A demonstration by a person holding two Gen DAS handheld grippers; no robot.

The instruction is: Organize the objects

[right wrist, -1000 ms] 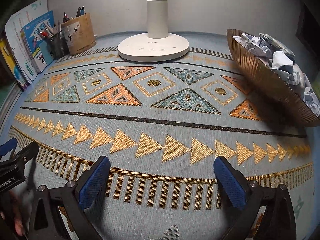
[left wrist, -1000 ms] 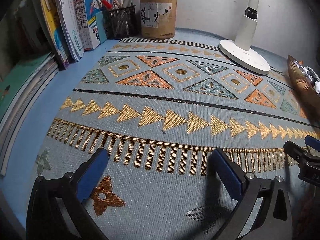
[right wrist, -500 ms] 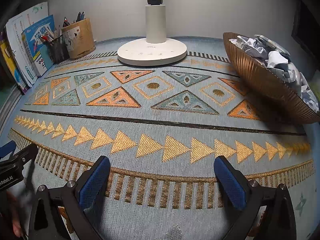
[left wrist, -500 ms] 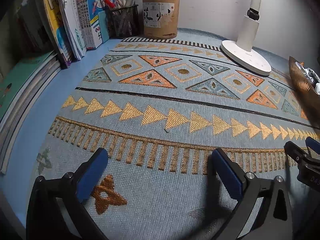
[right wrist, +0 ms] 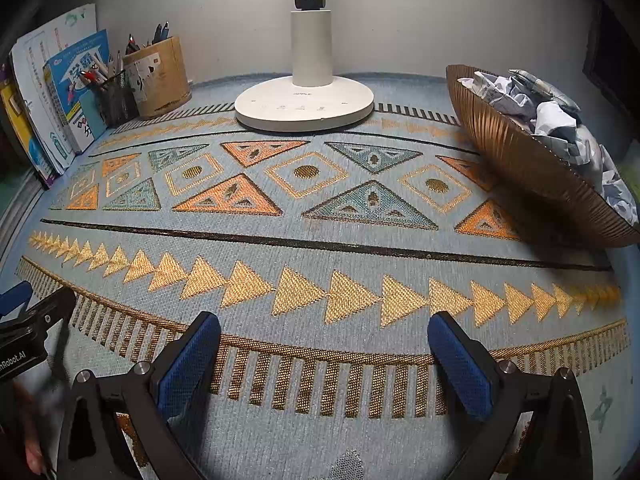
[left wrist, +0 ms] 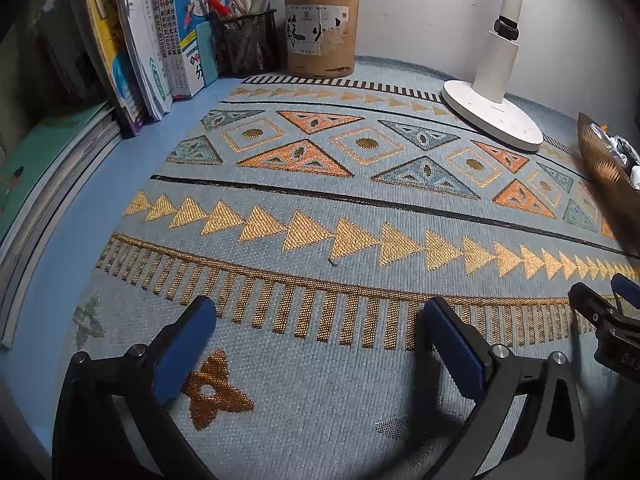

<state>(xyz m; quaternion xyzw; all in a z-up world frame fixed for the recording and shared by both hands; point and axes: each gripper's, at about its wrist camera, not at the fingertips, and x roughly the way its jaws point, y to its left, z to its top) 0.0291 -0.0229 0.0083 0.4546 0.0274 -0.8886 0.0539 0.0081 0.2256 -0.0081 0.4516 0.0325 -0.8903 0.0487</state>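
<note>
the blue desk (left wrist: 48, 264) lies under a pale woven mat with gold and orange triangles (right wrist: 320, 248), bare across the middle of frame. at right the ribbed brown bowl (right wrist: 520, 160) holds crumpled white paper (right wrist: 560, 120), likely light, soft, easy to pinch anywhere. upper left, a round cardboard pen pot (right wrist: 158, 76) and a black mesh cup (left wrist: 248, 44) hold pens. left claw (left wrist: 320, 344) and right claw (right wrist: 324, 356) hover low, jaws wide apart, empty.

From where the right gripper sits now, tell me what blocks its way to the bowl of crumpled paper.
Nothing visible does. The right gripper is open and empty over the patterned mat; only bare mat lies between it and the bowl. The lamp base stands off to the left.
</note>
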